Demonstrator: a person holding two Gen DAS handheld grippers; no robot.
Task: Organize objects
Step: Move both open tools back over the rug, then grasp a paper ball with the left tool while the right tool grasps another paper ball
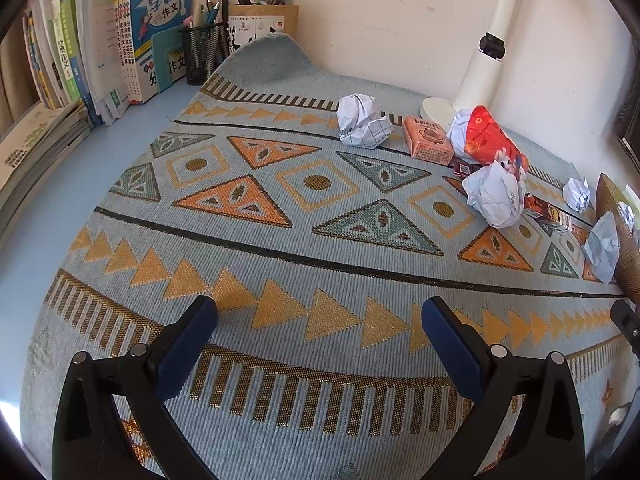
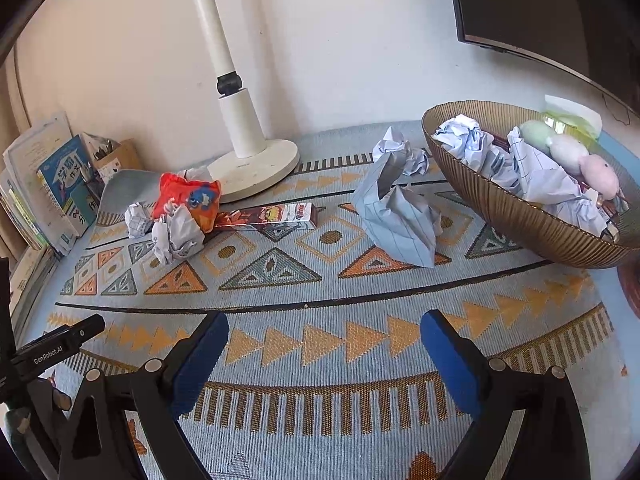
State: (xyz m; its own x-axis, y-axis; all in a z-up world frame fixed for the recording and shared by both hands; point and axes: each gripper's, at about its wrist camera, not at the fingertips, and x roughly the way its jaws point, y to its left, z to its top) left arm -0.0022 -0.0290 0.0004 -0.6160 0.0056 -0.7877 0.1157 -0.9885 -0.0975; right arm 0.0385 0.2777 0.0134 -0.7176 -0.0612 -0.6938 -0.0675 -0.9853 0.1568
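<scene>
Blue-padded jaws of the left gripper [image 1: 320, 320] and right gripper [image 2: 324, 334] stand wide apart and empty above the pale blue woven mat with orange triangles [image 2: 320, 360]. Farther back, crumpled white paper balls [image 2: 178, 234], a red snack bag [image 2: 186, 202] and a long printed box [image 2: 276, 216] lie on the mat. At far right, the ribbed brown bowl [image 2: 520, 216] holds more crumpled paper.

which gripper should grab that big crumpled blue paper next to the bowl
Probably the right gripper: open and empty, with the crumpled blue paper just ahead and the bowl beside it. From the left gripper, that paper sits far off at the edge.
</scene>
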